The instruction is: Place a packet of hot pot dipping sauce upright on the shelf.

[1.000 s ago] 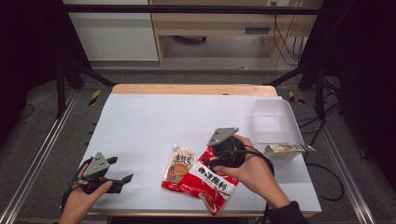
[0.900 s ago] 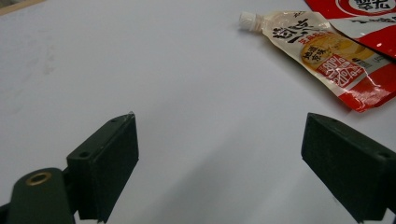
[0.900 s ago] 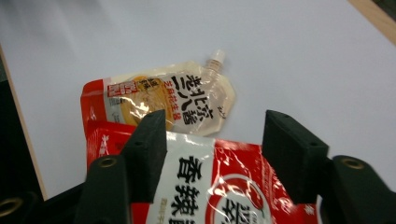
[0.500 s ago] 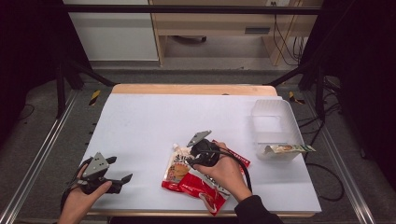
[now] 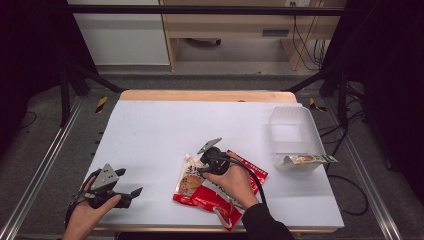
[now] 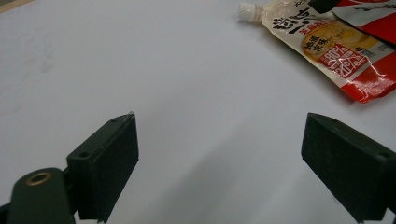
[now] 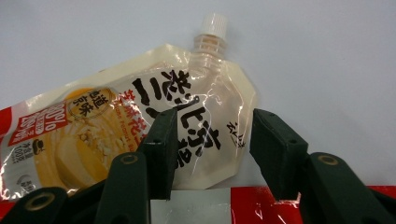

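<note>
Meanwhile right gripper [image 7: 210,140] fingers, closing, straddle the glossy spouted pouch [image 7: 140,130]; left gripper [image 6: 233,158] fingers wide.

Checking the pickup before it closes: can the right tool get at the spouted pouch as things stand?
Probably yes. The right tool is already down over the spouted pouch, its jaws having just been closing and now straddling the upper part below the cap. Nothing lies on top of it; the red packet sits beside it.
</note>
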Available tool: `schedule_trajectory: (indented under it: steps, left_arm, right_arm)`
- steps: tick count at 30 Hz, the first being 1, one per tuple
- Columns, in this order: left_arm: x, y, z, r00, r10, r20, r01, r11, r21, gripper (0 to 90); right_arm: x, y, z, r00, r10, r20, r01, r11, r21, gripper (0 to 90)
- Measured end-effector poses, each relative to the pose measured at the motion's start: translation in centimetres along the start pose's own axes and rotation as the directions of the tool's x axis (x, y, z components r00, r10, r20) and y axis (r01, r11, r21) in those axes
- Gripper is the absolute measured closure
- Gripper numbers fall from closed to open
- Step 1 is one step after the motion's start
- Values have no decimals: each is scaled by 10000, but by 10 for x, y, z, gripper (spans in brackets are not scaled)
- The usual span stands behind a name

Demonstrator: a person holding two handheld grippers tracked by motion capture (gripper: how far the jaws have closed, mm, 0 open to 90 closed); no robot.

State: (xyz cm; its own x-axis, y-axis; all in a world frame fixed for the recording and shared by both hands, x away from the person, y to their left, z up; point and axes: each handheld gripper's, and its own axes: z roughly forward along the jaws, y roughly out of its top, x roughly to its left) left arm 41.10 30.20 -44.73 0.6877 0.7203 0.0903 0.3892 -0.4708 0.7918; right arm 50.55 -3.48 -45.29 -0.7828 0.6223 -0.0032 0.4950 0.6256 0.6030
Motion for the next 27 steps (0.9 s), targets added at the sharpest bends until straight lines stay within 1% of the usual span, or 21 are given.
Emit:
schedule_trajectory:
  steps: [1, 6, 15, 18, 20, 22, 23, 24, 25, 27]
  left_arm:
    - [0, 0, 0, 10000, -51, -3, 51, 10000, -35, 109]
    - [-1, 0, 1, 10000, 14, 12, -14, 10000, 74, 108]
    - [-2, -1, 3, 10000, 98, 3, -98, 9996, 279, 108]
    - [-2, -1, 4, 9999, 138, -16, -137, 9993, 361, 109]
    - [-2, -1, 4, 9998, 192, -21, -191, 9985, 519, 109]
    - [-3, -2, 6, 9997, 244, -45, -240, 9976, 643, 109]
    - [-3, -2, 6, 9996, 277, -47, -273, 9971, 712, 109]
    - [-4, -2, 7, 9995, 305, -64, -299, 9967, 752, 109]
    - [-4, -2, 7, 9994, 350, -75, -342, 9961, 817, 109]
    - [-5, -3, 9, 9991, 423, -90, -413, 9948, 929, 109]
  right_arm:
    - [0, -1, 1, 10000, 43, -4, -43, 10000, 72, 521]
    - [0, -3, 5, 9998, 168, -110, -166, 9997, 167, 515]
    - [1, -5, 6, 9998, 155, -128, -152, 9997, 215, 523]
    - [1, -8, 6, 9999, 164, -1, -164, 9998, 144, 561]
    - [0, -11, 6, 9999, 141, 88, -142, 9999, 70, 603]
    - [1, -12, 6, 9998, 161, 131, -161, 9999, 42, 619]
    - [1, -13, 5, 9998, 98, 156, -99, 9999, 40, 637]
    - [2, -13, 5, 9997, -14, 253, 13, 10000, 73, 678]
    - [2, -13, 5, 9997, -14, 253, 13, 10000, 73, 678]
    - [3, -13, 5, 9996, -70, 268, 67, 9999, 85, 709]
